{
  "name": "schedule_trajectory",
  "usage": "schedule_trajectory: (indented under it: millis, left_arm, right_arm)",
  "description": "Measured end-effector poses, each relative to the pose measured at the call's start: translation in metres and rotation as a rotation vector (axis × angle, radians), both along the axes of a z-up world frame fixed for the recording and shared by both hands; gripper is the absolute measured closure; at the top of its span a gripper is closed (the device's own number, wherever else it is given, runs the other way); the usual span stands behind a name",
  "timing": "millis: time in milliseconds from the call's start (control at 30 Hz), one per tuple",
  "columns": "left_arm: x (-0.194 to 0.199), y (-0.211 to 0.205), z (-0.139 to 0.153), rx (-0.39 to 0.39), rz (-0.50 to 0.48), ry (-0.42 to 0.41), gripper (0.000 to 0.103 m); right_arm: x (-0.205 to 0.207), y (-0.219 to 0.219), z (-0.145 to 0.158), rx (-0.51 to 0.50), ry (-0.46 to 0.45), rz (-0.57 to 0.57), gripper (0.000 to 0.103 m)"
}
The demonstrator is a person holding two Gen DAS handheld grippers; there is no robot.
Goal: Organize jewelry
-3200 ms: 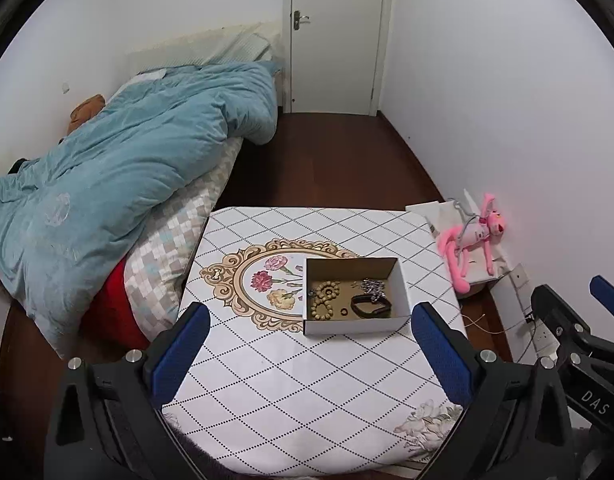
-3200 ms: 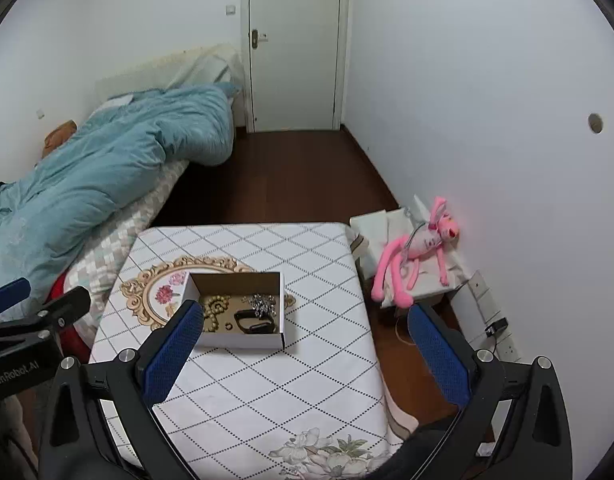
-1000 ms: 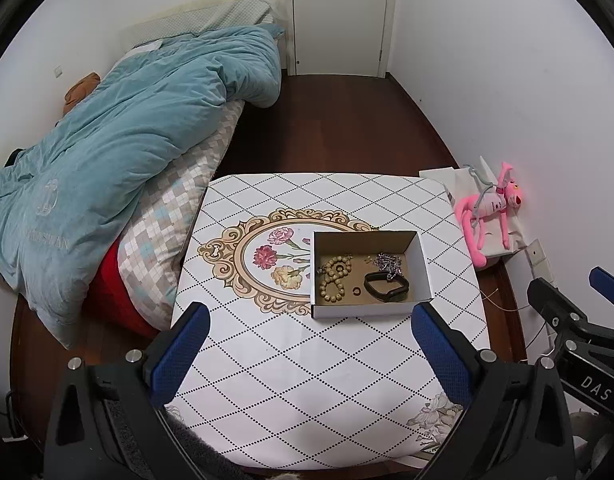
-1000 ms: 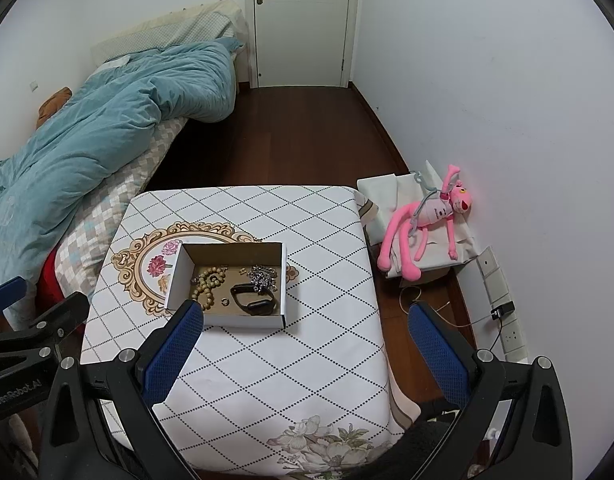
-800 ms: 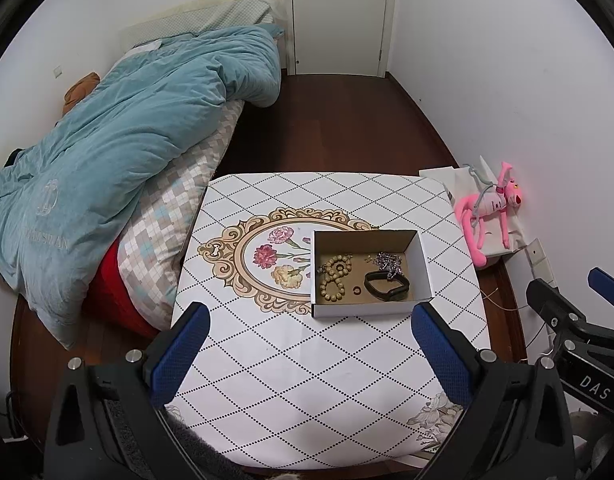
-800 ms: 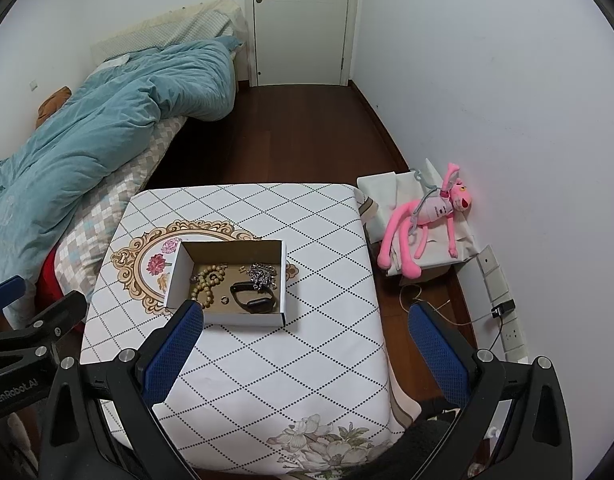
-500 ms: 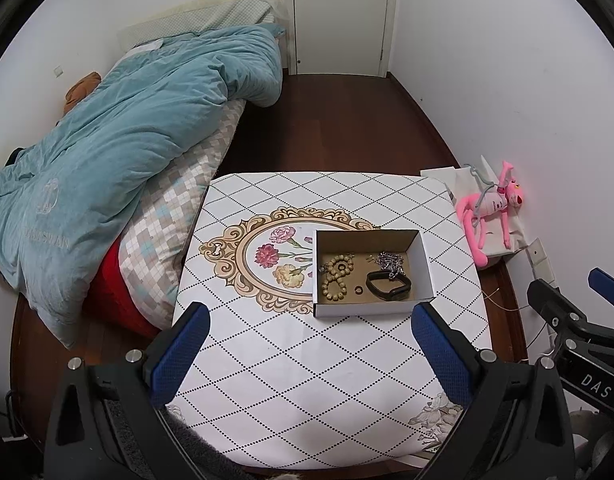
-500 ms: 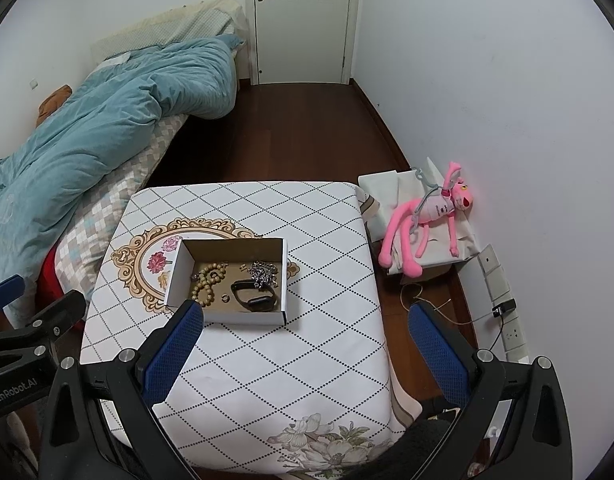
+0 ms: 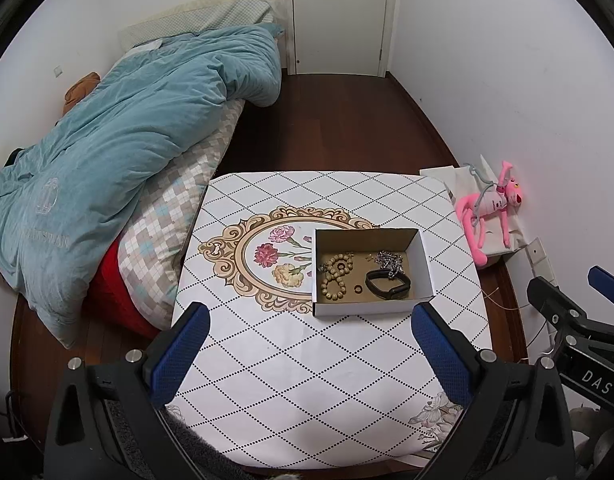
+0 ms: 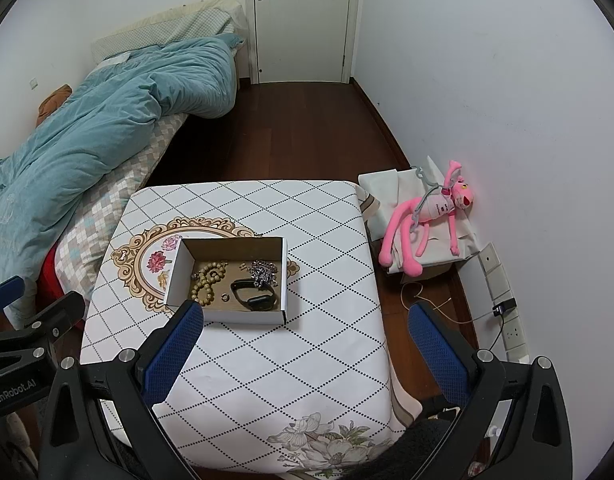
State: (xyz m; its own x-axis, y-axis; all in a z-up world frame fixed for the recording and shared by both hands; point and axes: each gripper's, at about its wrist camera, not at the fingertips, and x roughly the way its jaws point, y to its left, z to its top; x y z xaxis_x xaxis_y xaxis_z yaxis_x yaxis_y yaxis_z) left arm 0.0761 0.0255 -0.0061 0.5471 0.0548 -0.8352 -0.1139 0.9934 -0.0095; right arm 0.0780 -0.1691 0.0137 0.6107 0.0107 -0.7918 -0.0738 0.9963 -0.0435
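Observation:
A small cardboard box [image 9: 423, 268] [image 10: 175, 276] sits on the patterned tablecloth. Inside lie a wooden bead bracelet [image 9: 335, 276] [image 10: 205, 278], a silver chain [image 9: 390, 259] [image 10: 262, 270], a black band [image 9: 388, 285] [image 10: 254, 297] and a small ring [image 9: 357, 289] [image 10: 225, 297]. My left gripper [image 9: 310, 354] hovers open above the table's near side, well short of the box. Held high over the table's near right part, my right gripper [image 10: 305, 346] is open too, and its left finger [image 10: 173, 350] overlaps the box's front corner in the picture. Neither holds anything.
The table [image 9: 291, 376] stands beside a bed with a teal duvet [image 9: 127, 140] on the left. A pink plush toy [image 10: 431, 216] lies on white bags by the right wall, near wall sockets [image 10: 507, 312]. Dark wood floor runs to a white door [image 9: 339, 16].
Over three seconds both grippers rose and tilted downward, so the table and box sit higher and fuller in view. In the last second almost nothing shifted.

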Motion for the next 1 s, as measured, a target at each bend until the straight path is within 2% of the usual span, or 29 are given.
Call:
schedule_trajectory:
  millis: [1000]
  left_arm:
    - [0.001,-0.0016,-0.0029,-0.006,-0.011,0.008,0.0]
  right_arm:
    - [0.0003,0.0,-0.0023,0.004,0.01,0.003,0.0]
